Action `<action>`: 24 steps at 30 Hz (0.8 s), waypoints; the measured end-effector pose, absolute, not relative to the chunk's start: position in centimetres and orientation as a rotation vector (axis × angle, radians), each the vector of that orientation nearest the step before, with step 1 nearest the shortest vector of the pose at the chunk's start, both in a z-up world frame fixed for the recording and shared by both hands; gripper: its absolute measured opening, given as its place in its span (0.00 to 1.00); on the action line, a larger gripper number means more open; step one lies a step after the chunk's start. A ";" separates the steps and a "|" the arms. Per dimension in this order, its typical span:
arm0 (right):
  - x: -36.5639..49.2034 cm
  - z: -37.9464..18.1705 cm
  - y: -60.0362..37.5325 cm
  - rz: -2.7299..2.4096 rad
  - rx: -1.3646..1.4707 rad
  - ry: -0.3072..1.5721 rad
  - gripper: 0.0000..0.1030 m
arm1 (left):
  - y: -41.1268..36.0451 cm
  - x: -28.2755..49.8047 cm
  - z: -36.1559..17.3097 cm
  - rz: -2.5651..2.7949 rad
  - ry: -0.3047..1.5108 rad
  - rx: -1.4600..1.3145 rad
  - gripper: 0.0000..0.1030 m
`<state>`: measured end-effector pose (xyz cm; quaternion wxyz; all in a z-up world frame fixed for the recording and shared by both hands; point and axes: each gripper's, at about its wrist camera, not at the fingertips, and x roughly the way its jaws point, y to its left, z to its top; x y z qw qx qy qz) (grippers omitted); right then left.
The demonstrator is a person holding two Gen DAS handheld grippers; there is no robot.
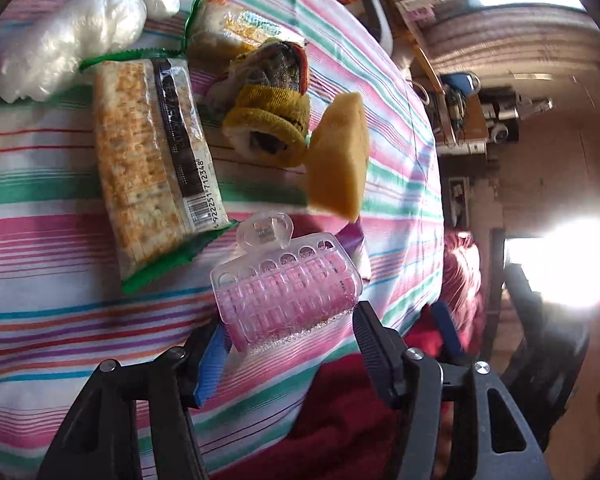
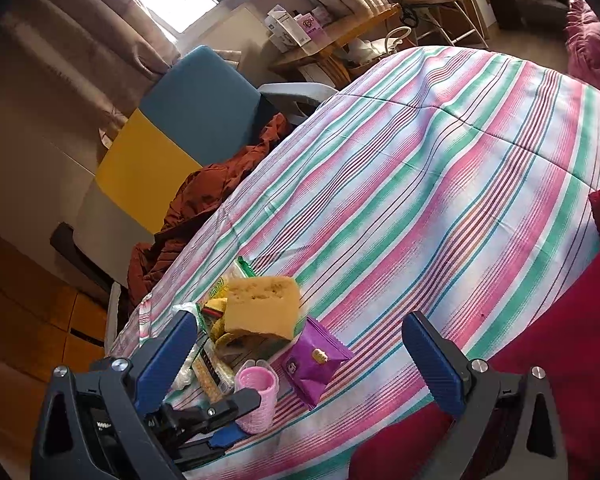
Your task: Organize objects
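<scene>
Most items already cluster together: cracker packet (image 1: 156,168), sponge (image 1: 338,160), rolled sock (image 1: 272,120). The left gripper (image 1: 288,334) clamps the pink hair roller (image 1: 288,284) at six o'clock; the right gripper (image 2: 300,354) gapes empty.

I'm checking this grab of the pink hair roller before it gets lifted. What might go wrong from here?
1. The left gripper meets only the near end of the pink hair roller; round and ridged, it may twist or slip out.
2. The cracker packet and the purple snack pouch lie close by, so a careless lift could nudge them.
3. The yellow sponge leans on the pile and may topple.
</scene>
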<state>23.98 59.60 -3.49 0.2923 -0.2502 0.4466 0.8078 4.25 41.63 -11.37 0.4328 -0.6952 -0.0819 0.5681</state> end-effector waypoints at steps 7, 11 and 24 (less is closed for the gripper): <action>22.7 -3.9 59.5 2.131 -0.775 1.145 1.00 | 38.2 6.0 -9.0 1.500 0.131 -1.498 0.34; 22.1 -4.0 59.3 2.107 -0.826 1.106 1.00 | 36.9 5.5 -9.3 1.493 0.111 -1.515 0.35; 22.4 -3.9 59.3 2.099 -0.816 1.109 1.00 | 38.9 6.3 -7.7 1.557 0.001 -1.566 0.64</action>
